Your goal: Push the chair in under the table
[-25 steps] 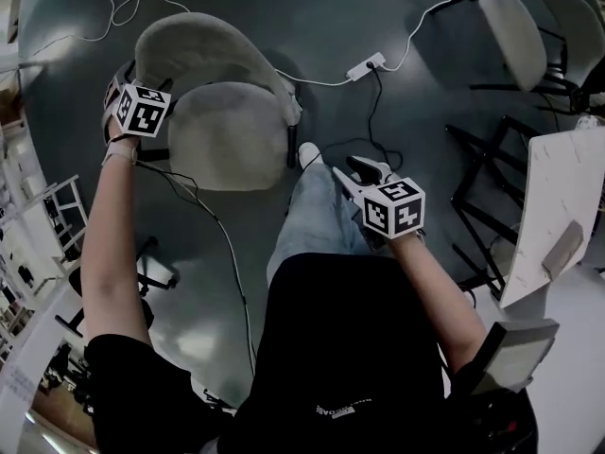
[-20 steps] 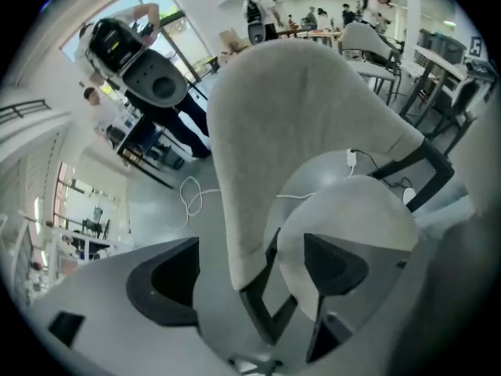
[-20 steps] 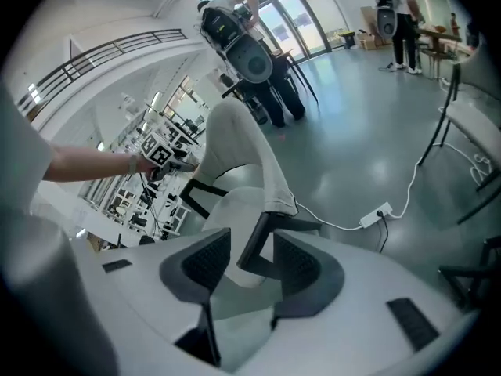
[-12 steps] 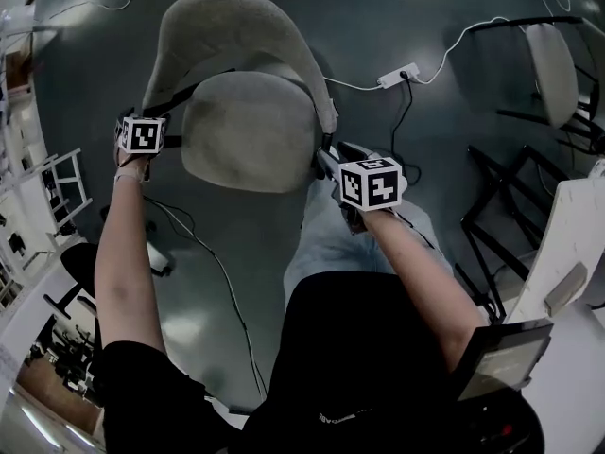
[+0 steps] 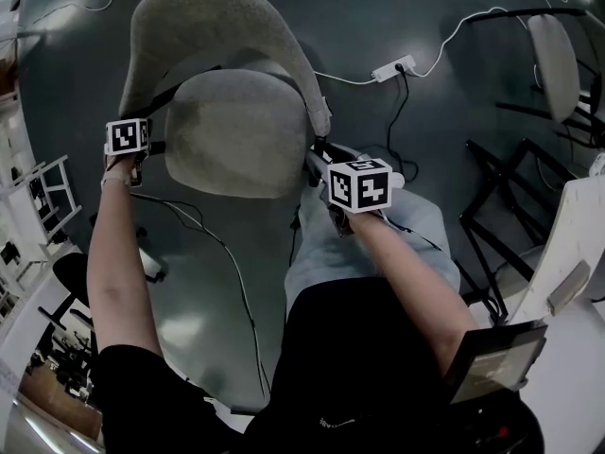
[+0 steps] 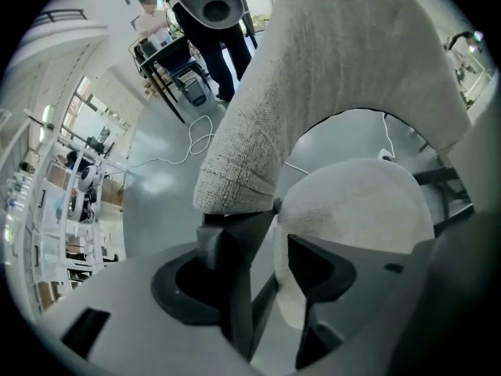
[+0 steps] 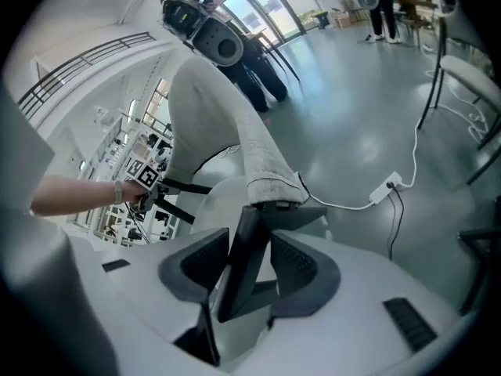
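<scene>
A chair with a grey fabric seat (image 5: 232, 130) and a curved backrest (image 5: 208, 26) stands on the floor in front of me. My left gripper (image 5: 134, 162) is at the chair's left side. In the left gripper view the left gripper (image 6: 262, 249) has just been closing, with a black frame strut (image 6: 235, 233) between the jaws and a gap still showing on one side. My right gripper (image 5: 319, 165) is at the chair's right side. Its jaws (image 7: 250, 249) opened a little just before and both now lie against the black strut (image 7: 246, 288) under the backrest end.
A white table (image 5: 577, 244) on black trestle legs (image 5: 487, 187) stands at the right. A second chair (image 5: 553, 64) is at the far right. A power strip (image 5: 395, 66) and its cables lie on the floor beyond the seat. A cable (image 5: 227, 263) trails by my leg (image 5: 388, 235).
Both grippers have come down to the chair's sides. The left one swung in from the backrest's outer edge to the left strut, and the right one sank onto the right strut.
</scene>
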`<state>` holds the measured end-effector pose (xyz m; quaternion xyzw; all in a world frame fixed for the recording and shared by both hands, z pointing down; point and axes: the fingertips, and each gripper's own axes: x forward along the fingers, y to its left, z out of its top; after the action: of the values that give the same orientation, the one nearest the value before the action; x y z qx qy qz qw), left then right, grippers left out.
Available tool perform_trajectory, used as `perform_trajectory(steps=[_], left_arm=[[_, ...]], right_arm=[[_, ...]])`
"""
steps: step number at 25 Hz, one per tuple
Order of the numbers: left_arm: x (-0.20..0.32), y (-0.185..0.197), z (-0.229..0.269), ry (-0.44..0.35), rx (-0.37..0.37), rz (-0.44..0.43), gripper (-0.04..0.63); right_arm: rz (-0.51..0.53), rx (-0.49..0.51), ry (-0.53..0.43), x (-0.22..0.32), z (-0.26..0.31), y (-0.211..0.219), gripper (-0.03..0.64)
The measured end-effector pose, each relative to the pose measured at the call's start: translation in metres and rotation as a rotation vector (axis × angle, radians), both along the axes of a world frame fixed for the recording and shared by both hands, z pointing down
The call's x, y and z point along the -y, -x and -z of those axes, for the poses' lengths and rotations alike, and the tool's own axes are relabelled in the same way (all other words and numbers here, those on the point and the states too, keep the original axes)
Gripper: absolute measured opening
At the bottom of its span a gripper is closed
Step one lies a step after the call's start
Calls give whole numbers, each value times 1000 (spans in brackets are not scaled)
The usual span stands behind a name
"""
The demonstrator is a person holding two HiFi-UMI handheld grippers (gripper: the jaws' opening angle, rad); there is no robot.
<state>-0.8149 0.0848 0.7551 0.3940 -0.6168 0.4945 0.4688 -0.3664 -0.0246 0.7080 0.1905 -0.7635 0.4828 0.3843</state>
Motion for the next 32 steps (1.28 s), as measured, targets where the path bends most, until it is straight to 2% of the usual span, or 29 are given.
perform_trajectory(steps=[1,3,4,7,16,24,26,29,31,32], left_arm=[[-3,-1,0,-2,6,6,259],[-9,-1,4,-11,11,16,183],[-11,-3,6,-18,9,18,170],[-15,-9,6,-27,16,20,169],[-8,-31,23,-19,106,20,172],[-21,-49,33,-29,99,67,170],[-21,-61,29,-39,59,92,170],[-36,-90,14,-73,-3,183,170],[-48,-109,8,-116,14,255,125],[-54,-121,9,-141,26,285,123]], right_arm=[[15,-8,-8,-2,-1,-1,173],[23,-18,-8,-5,-2,-4,170],[19,-18,-11,-6,-2,-6,169],[2,-6,-24,-7,-2,-11,163],[-22,36,-42,3,-4,-37,161],[-29,42,-67,11,-2,-50,155],[-56,31,-76,18,-4,-55,152],[-81,3,-121,39,-7,-65,144],[-88,-23,-158,59,-9,-76,138],[-87,-37,-173,67,-8,-82,135]])
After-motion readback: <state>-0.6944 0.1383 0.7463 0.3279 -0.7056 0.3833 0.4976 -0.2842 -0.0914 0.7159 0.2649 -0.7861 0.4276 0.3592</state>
